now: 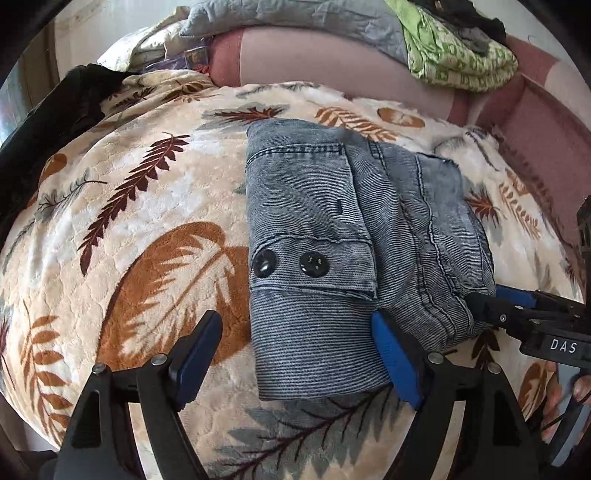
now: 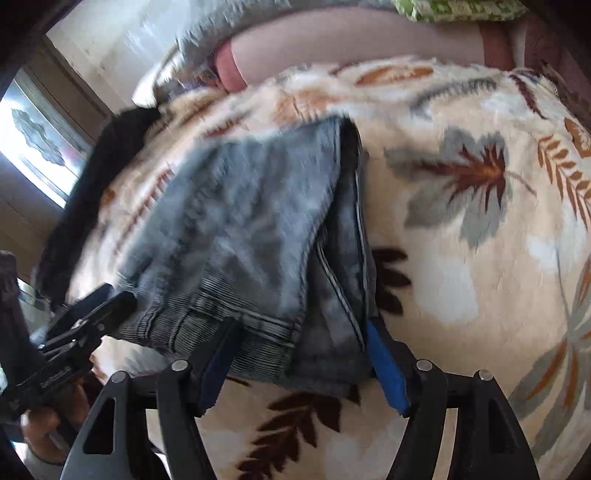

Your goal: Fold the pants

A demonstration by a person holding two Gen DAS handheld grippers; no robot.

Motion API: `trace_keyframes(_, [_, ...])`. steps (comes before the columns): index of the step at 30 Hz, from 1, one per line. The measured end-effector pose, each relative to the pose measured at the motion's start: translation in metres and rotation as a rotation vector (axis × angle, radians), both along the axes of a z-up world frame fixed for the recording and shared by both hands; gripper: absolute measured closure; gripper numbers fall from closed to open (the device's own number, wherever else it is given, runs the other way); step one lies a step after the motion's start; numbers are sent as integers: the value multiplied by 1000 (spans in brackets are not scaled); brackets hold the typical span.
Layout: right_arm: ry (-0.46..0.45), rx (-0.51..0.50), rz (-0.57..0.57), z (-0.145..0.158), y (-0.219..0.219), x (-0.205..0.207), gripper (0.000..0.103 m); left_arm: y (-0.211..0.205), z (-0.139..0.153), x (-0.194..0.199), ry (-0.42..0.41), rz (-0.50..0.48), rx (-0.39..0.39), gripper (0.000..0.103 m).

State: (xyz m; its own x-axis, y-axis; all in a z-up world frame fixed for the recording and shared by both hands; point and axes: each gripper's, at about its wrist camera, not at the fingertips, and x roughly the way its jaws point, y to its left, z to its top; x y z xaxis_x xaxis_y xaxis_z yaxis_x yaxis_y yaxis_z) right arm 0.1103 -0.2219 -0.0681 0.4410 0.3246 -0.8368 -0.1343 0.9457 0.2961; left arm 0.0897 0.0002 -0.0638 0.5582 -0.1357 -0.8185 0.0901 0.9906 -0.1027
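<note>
- The pants [image 1: 332, 236] are gray-blue jeans, folded into a thick bundle. They lie on a fuzzy blanket [image 1: 147, 184] with brown and gray leaves on it.
- In the left wrist view the pants sit in the middle of the frame, a bit to the right. Two black buttons [image 1: 288, 264] show on the top flap.
- The left gripper [image 1: 295, 350] is at the bottom of that view. Its jaws stand wide apart. The near edge of the pants lies between them, but the blue pads do not squeeze it.
- The right gripper [image 1: 495, 302] pokes in from the right edge of that view, its tip at the right corner of the pants.
- In the right wrist view, which is blurry, the pants [image 2: 258, 240] fill the middle left. The right gripper [image 2: 299, 365] is at the bottom, jaws wide, with the pants' near edge between them and not pinched.
- The left gripper [image 2: 110, 306] shows at the lower left there.
- Green cloth [image 1: 454, 51] and a gray quilt [image 1: 295, 18] are piled at the top of the left wrist view.
</note>
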Motion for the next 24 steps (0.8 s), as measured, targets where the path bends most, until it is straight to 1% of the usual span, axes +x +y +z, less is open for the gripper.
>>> trace_keyframes(2, [-18, 13, -20, 18, -4, -9, 29, 3, 16, -10, -31, 26, 8, 20])
trace_keyframes(3, [-58, 29, -29, 29, -8, -17, 29, 3, 26, -15, -54, 35, 20, 20])
trace_keyframes(6, [-187, 18, -55, 58, -16, -49, 29, 0, 53, -35, -135, 43, 54, 20])
trace_keyframes(7, [-220, 18, -69, 63, -18, -61, 26, 0, 59, -42, -153, 53, 61, 20])
trace_keyframes(8, [-244, 18, -83, 66, -20, -71, 21, -1, 64, -48, -167, 57, 63, 20])
trace_keyframes(10, [-282, 8, -105, 66, -21, -90, 19, -4, 70, -58, -178, 58, 68, 20])
trace_keyframes(13, [-313, -10, -118, 59, -22, -112, 18, -7, 74, -71, -195, 62, 77, 20])
trace_keyframes(15, [-321, -20, -119, 54, -22, -120, 18, -8, 75, -77, -204, 64, 79, 20])
trace_keyframes(18, [-345, -57, -112, 52, -19, -127, 17, -10, 75, -83, -195, 58, 84, 20])
trace_keyframes(21, [-392, -78, -98, 53, -14, -134, 10, -12, 74, -88, -195, 61, 92, 20])
trace_keyframes(23, [-424, -101, -85, 55, -9, -137, 0, -13, 72, -90, -184, 62, 85, 20])
trace_keyframes(24, [-437, -106, -77, 56, -6, -139, 0, -13, 72, -92, -181, 64, 80, 20])
